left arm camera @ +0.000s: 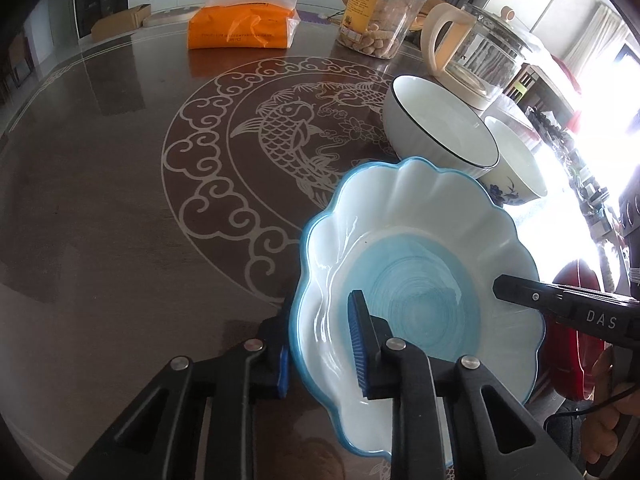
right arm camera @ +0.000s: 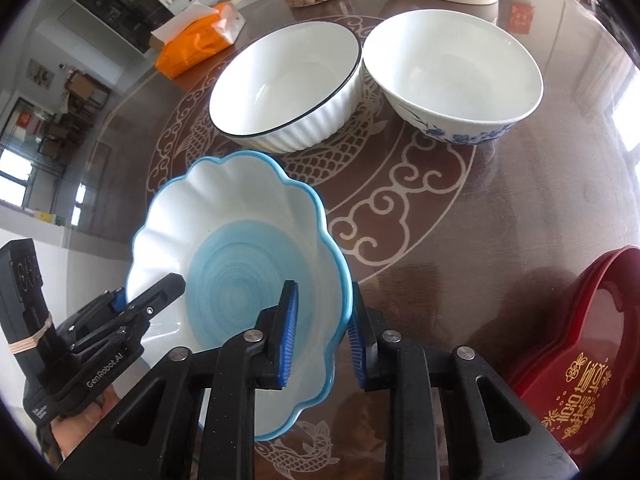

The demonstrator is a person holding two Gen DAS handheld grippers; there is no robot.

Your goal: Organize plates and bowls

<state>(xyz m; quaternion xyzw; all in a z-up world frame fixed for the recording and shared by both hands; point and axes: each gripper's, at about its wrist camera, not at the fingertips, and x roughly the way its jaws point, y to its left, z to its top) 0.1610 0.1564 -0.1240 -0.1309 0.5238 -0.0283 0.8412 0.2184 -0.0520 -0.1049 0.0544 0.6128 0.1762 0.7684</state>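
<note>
At the bottom of both frames we have the left hand-held gripper (left arm camera: pixel 324 344) and the right hand-held gripper (right arm camera: pixel 322 334) each clamped on opposite rims of the scalloped blue plate (left arm camera: pixel 416 248), tilted above the bench (left arm camera: pixel 120 200), with the black-rimmed bowl (right arm camera: pixel 286 80) and flowered bowl (right arm camera: pixel 454 76) touching farther up.

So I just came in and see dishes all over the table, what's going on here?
A person is tidying the plates and bowls with a handheld gripper in each hand. Both grip the blue scalloped plate by its rim: the left gripper on one side, the right gripper on the opposite side. The plate looks tilted. Behind it, a ribbed white bowl and a blue-flowered bowl sit side by side on the table, neither yet stacked. A red tray sits at the table's edge.
</note>
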